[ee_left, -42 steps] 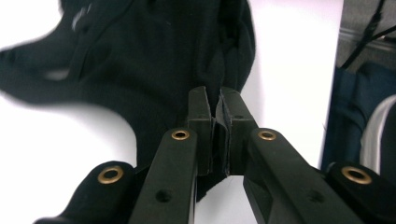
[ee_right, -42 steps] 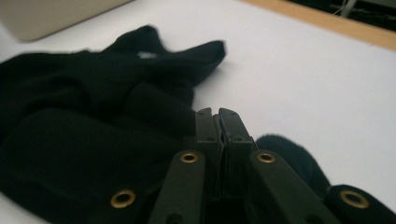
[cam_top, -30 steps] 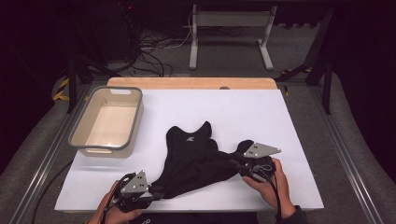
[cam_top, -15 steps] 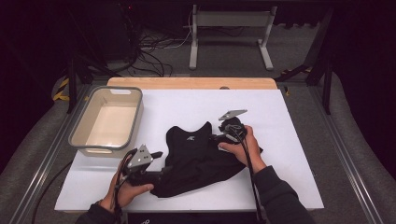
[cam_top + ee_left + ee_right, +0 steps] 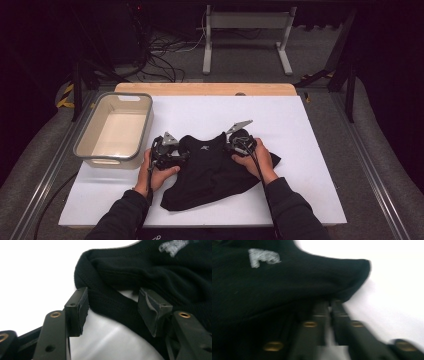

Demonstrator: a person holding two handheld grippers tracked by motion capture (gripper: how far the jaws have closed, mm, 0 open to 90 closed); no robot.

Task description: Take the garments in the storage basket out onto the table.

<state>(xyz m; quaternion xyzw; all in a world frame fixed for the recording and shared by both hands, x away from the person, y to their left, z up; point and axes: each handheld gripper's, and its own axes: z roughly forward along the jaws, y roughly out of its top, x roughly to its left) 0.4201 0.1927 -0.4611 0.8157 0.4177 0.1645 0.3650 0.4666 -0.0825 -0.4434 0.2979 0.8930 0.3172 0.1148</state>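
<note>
A black garment (image 5: 215, 170) with a small grey logo (image 5: 204, 148) lies crumpled on the white table (image 5: 305, 125). My left gripper (image 5: 181, 155) is at its upper left corner. In the left gripper view that gripper (image 5: 113, 306) is open, and a ribbed black edge of the garment (image 5: 150, 270) runs between the jaws. My right gripper (image 5: 229, 147) is at the garment's upper right. Its jaws are pressed together in the right gripper view (image 5: 329, 306), with the tips tucked into a fold of the garment (image 5: 274, 285). That view is blurred.
A beige plastic basket (image 5: 82, 146) with nothing in it stands at the table's left, close to my left hand. Bare white table lies to the right and behind the garment. Beyond the wooden far edge (image 5: 200, 89) are cables and a stand's feet.
Both grippers moved away from the person and inward. The right one carried the garment's right corner up and left, bunching the cloth. The left one went from the lower left to the upper left.
</note>
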